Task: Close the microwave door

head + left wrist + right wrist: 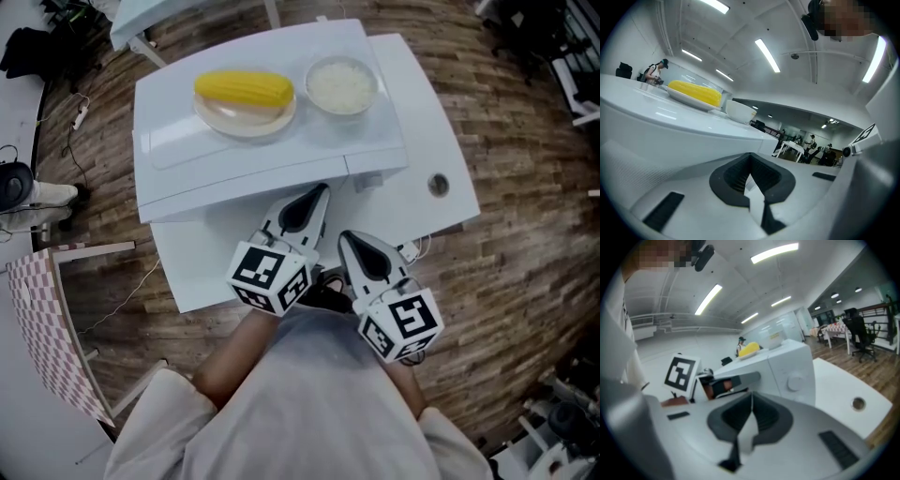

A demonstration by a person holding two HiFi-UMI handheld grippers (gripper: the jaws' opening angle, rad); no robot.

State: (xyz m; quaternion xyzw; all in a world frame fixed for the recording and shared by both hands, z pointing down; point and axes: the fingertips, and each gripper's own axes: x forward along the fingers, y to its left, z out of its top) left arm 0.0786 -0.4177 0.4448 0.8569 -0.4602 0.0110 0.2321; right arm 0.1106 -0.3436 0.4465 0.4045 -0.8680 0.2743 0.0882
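Note:
The white microwave (272, 150) stands on a white table (211, 267), seen from above; its door face is hidden in the head view. In the right gripper view the microwave (780, 364) shows its front panel with a round knob (794, 380), and no door leaf swings outward. My left gripper (322, 190) is shut and empty, with its tip at the microwave's front edge. My right gripper (344, 236) is also shut and empty, just behind and to the right of it. The left gripper's jaws (750, 164) point under the microwave's top edge (684, 124).
A plate with a yellow corn cob (245, 91) and a bowl of rice (342, 86) sit on top of the microwave. The table has a round cable hole (438, 185) at the right. A checked chair (52, 328) stands on the wood floor at the left.

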